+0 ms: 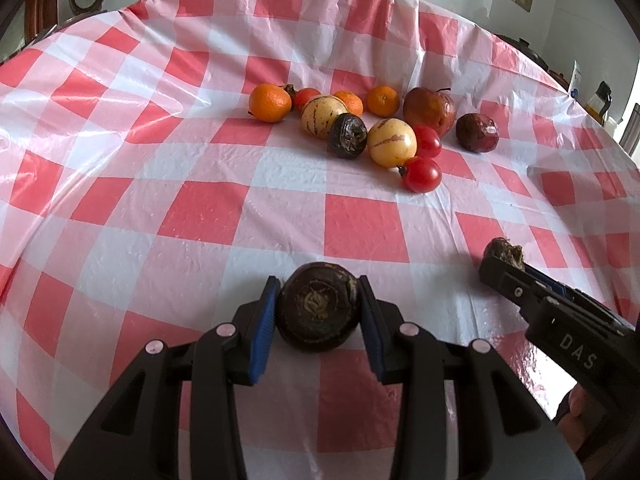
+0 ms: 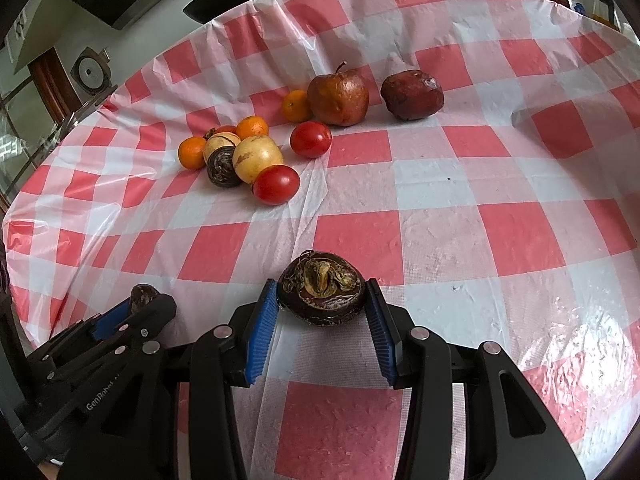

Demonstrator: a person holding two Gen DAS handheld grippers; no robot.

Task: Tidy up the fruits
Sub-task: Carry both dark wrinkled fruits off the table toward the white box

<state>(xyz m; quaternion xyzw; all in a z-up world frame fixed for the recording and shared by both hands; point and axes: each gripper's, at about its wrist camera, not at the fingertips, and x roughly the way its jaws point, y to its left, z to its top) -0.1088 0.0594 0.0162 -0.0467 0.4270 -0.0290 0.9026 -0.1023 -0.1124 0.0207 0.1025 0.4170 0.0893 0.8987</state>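
Dark, round, wrinkled fruit [image 1: 318,306] clamped in left claw [image 1: 319,312]; right claw [image 2: 322,304] clamps another, husk-topped [image 2: 322,288].

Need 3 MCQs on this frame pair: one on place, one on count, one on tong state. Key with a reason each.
1. Where does the dark red fruit lie relative to the brown apple in the right wrist view?
A. to its right, apart
B. on top of it
C. to its left, touching

2. How many red tomatoes are on the cloth?
A. none
B. two
C. five

3. What is the state of the left tongs?
A. open, nothing between
B. shut on a dark round chestnut
C. shut on an orange

Key:
1 A, a strip of cloth shows between the two.
2 B, one by the yellow fruits and one nearer the apple.
3 B, both blue pads press the chestnut's sides.
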